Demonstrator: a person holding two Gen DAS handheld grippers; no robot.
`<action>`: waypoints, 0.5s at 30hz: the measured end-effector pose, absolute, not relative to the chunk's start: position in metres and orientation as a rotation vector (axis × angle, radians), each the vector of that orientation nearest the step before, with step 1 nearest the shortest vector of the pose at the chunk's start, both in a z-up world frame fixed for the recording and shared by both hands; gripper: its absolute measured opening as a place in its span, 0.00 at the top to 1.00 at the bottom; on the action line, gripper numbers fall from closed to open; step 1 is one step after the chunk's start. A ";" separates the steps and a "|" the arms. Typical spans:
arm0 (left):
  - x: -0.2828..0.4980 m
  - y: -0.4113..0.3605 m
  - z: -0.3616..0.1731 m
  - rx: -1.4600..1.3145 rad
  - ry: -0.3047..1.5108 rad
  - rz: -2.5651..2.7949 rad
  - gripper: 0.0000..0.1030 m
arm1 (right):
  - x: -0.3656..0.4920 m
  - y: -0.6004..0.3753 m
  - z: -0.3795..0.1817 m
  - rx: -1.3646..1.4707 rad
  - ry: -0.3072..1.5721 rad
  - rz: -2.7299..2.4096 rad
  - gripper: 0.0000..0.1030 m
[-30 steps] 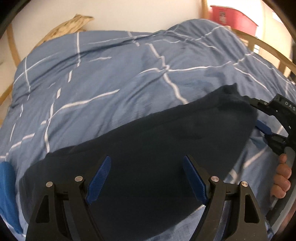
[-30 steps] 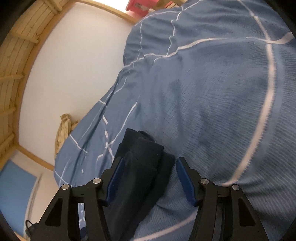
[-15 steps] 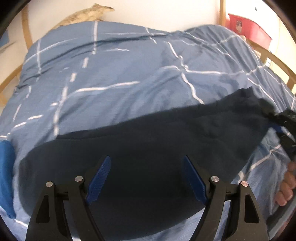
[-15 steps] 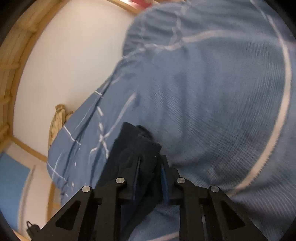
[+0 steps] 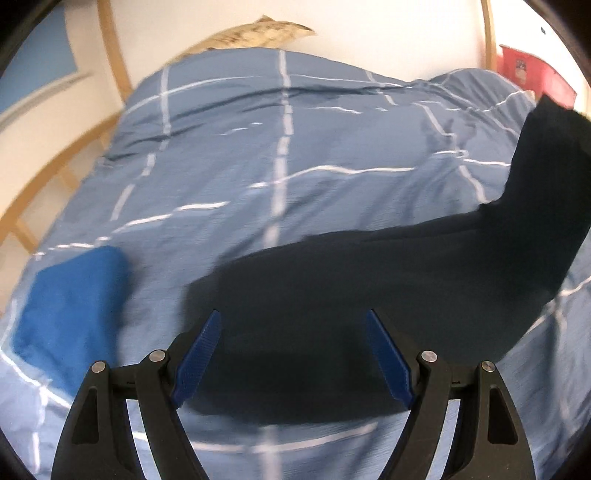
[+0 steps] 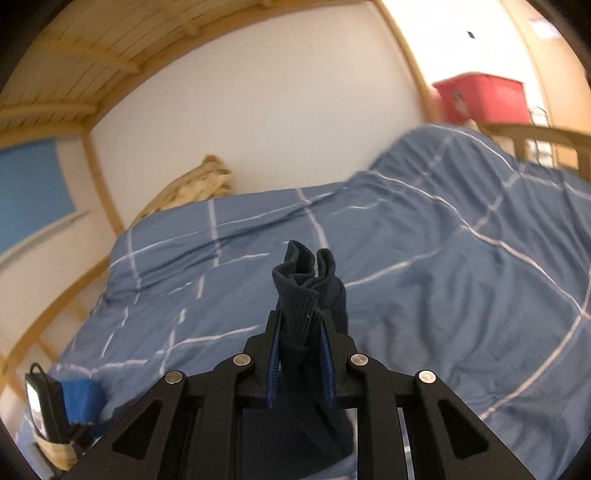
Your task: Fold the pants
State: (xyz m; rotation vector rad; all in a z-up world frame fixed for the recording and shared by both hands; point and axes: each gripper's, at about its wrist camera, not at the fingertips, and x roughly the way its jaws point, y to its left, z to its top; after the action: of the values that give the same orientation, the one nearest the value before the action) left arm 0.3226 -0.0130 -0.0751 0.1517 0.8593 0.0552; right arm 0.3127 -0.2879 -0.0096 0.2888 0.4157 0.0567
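Dark navy pants point(image 5: 388, 280) lie across the blue checked duvet point(image 5: 280, 155). Their right end rises off the bed at the right edge of the left wrist view. My left gripper point(image 5: 293, 354) is open, its blue pads hovering over the near part of the pants, holding nothing. My right gripper point(image 6: 301, 350) is shut on the ribbed cuff end of the pants point(image 6: 303, 291), which sticks up bunched between the pads, lifted above the duvet point(image 6: 424, 280).
A folded bright blue cloth point(image 5: 70, 295) lies on the duvet at the left. A tan pillow point(image 5: 251, 33) sits by the white wall. A red bin point(image 6: 484, 94) stands beyond the wooden bed rail point(image 6: 535, 134). A basket with a dark device point(image 6: 48, 421) is at lower left.
My right gripper closed on the cuff end of the pants and lifted it up off the duvet. The left gripper stayed open and shifted right over the pants.
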 end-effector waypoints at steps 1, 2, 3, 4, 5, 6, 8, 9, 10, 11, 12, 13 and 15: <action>0.319 -0.005 -0.076 0.148 0.857 0.062 0.22 | 0.312 -0.280 -0.008 0.270 0.415 0.063 0.80; 0.316 0.003 -0.076 0.138 0.856 0.062 0.22 | 0.310 -0.270 -0.006 0.250 0.415 0.076 0.80; 0.311 0.013 -0.077 0.122 0.854 0.058 0.23 | 0.309 -0.259 -0.005 0.228 0.417 0.095 0.80; 0.308 0.019 -0.078 0.115 0.855 0.057 0.23 | 0.307 -0.249 -0.004 0.213 0.418 0.106 0.80; 0.305 0.028 -0.080 0.112 0.858 0.060 0.23 | 0.306 -0.241 -0.003 0.202 0.419 0.117 0.80; 0.303 0.032 -0.080 0.112 0.857 0.058 0.23 | 0.305 -0.233 -0.004 0.192 0.420 0.131 0.80; 0.300 0.044 -0.082 0.113 0.858 0.042 0.23 | 0.301 -0.218 -0.005 0.180 0.422 0.150 0.80; 0.298 0.049 -0.083 0.111 0.862 0.033 0.23 | 0.299 -0.212 -0.006 0.175 0.423 0.158 0.80; 0.297 0.053 -0.084 0.107 0.863 0.020 0.25 | 0.298 -0.206 -0.006 0.170 0.422 0.164 0.80; 0.295 0.059 -0.084 0.103 0.860 -0.007 0.25 | 0.296 -0.199 -0.006 0.161 0.419 0.172 0.80; 0.296 0.061 -0.084 0.104 0.856 -0.022 0.25 | 0.294 -0.192 -0.005 0.151 0.415 0.182 0.80; 0.293 0.065 -0.084 0.104 0.841 -0.041 0.25 | 0.292 -0.185 -0.004 0.144 0.409 0.193 0.80; 0.287 0.072 -0.085 0.120 0.814 -0.082 0.25 | 0.290 -0.172 -0.002 0.132 0.401 0.214 0.80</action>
State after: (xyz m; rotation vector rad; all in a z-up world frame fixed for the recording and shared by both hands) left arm 0.2869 0.0723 -0.0855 0.1198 0.8144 -0.0823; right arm 0.2899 -0.1718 -0.0015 0.1322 0.4010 0.2135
